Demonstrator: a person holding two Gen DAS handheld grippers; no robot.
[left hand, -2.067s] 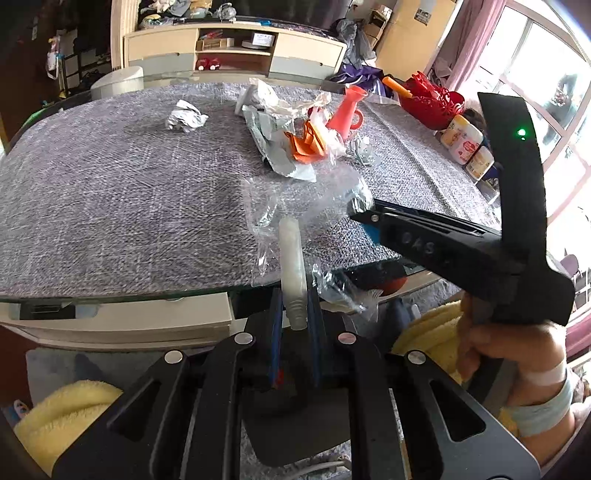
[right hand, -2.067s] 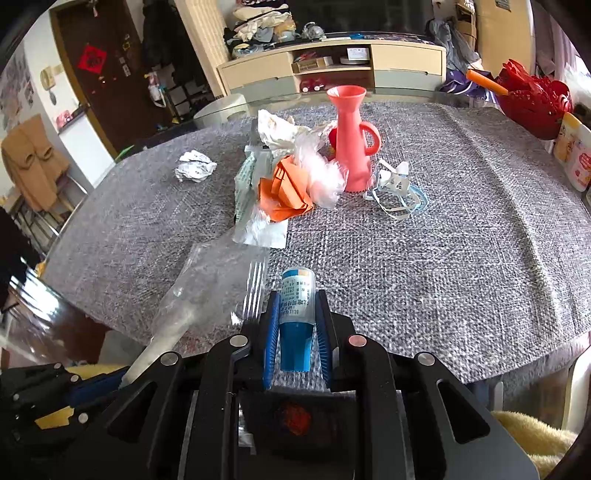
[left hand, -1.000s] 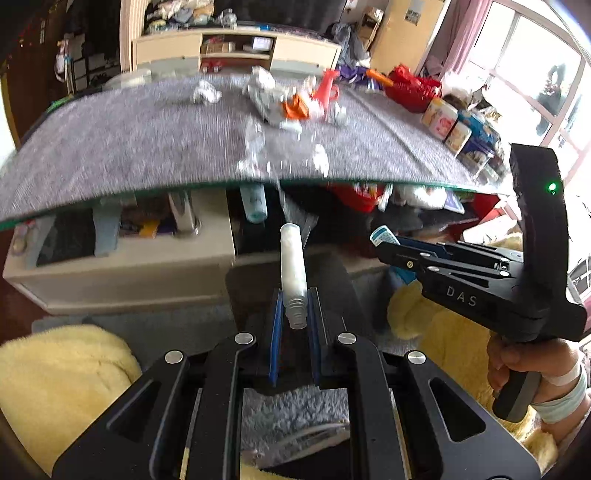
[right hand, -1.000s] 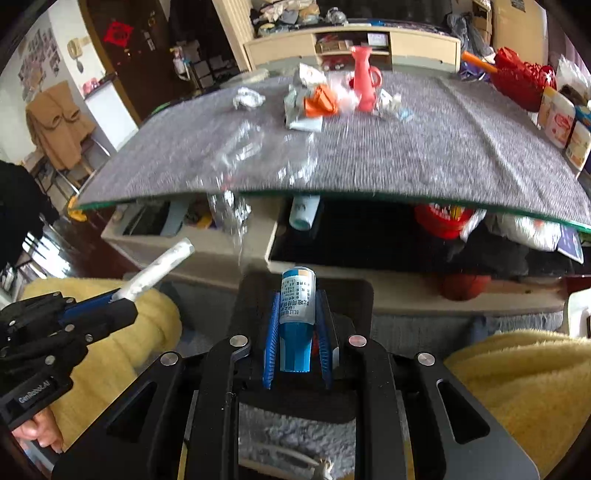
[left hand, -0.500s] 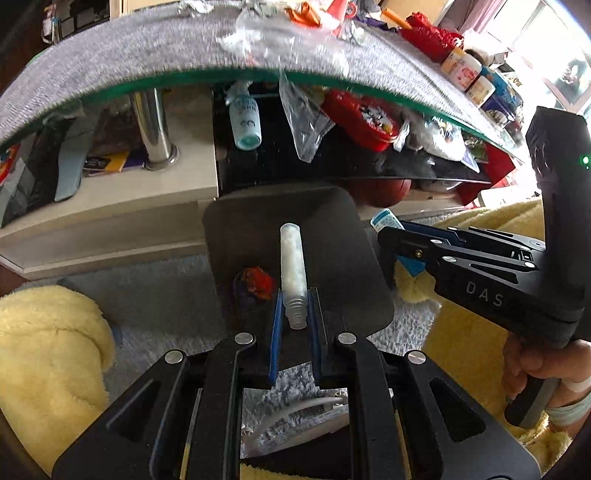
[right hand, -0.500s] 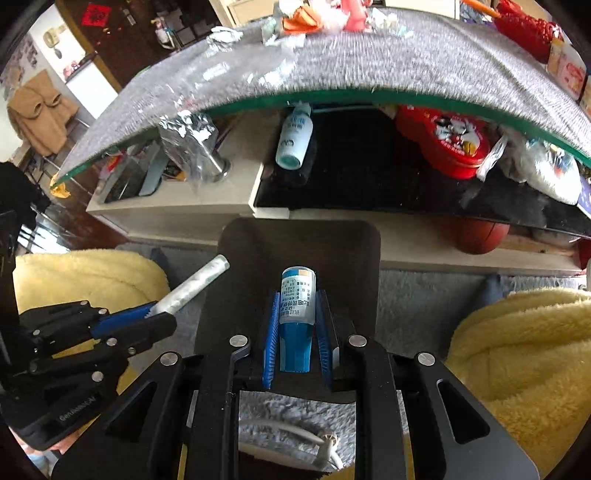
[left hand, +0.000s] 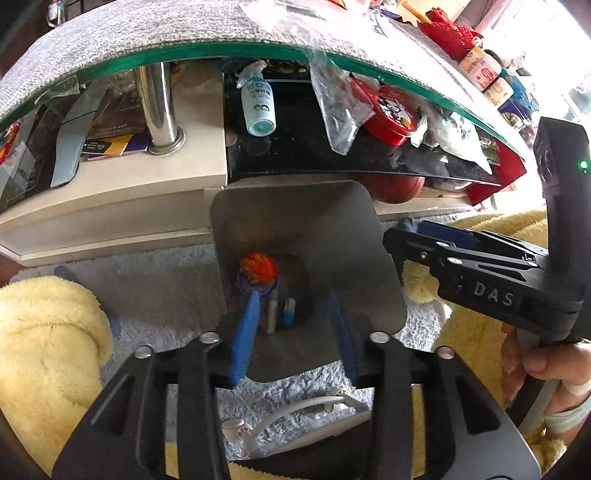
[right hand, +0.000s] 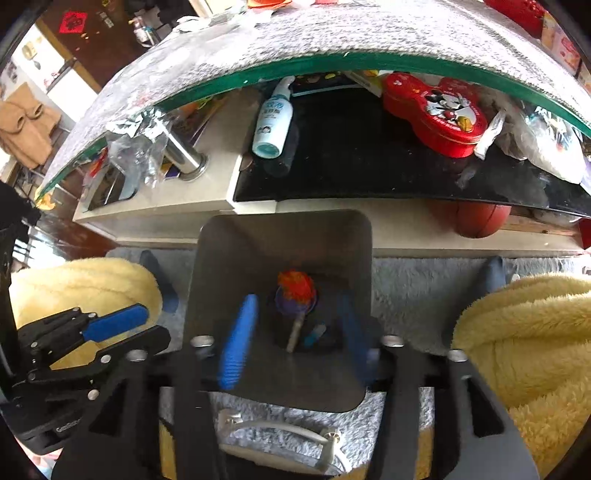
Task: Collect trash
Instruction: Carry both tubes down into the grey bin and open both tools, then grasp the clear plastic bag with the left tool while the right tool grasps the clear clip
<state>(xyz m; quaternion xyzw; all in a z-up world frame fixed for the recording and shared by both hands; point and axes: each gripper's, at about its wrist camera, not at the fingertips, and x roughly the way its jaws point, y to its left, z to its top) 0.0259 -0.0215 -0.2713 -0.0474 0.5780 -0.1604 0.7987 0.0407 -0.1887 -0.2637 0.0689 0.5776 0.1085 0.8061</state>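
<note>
A grey metal bin (left hand: pixel 306 221) (right hand: pixel 280 240) stands on the rug below both grippers. At its bottom lie a white tube (left hand: pixel 272 312) (right hand: pixel 295 332), a small blue-and-white tube (left hand: pixel 289 312) (right hand: pixel 316 334) and an orange-red scrap (left hand: pixel 258 267) (right hand: pixel 295 288). My left gripper (left hand: pixel 291 325) hangs over the bin, its jaws opening, with nothing between them. My right gripper (right hand: pixel 295 332) also hangs over the bin, jaws opening and blurred, with nothing held. Each shows in the other's view: the right gripper (left hand: pixel 410 236) at the bin's right, the left gripper (right hand: pixel 147 325) at its left.
The cloth-covered glass table (left hand: pixel 110 33) overhangs a lower shelf with a spray bottle (left hand: pixel 258 107), a red tin (right hand: pixel 439 110) and a ball (right hand: pixel 480 221). A clear plastic bag (left hand: pixel 336 103) droops over the table edge. Yellow fluffy cushions (right hand: pixel 524 332) flank the bin; a white cable (left hand: pixel 295 410) lies on the rug.
Both grippers have sunk below the table edge to above the bin. Their jaws have opened, and the white tube and the blue-and-white tube have dropped into the bin.
</note>
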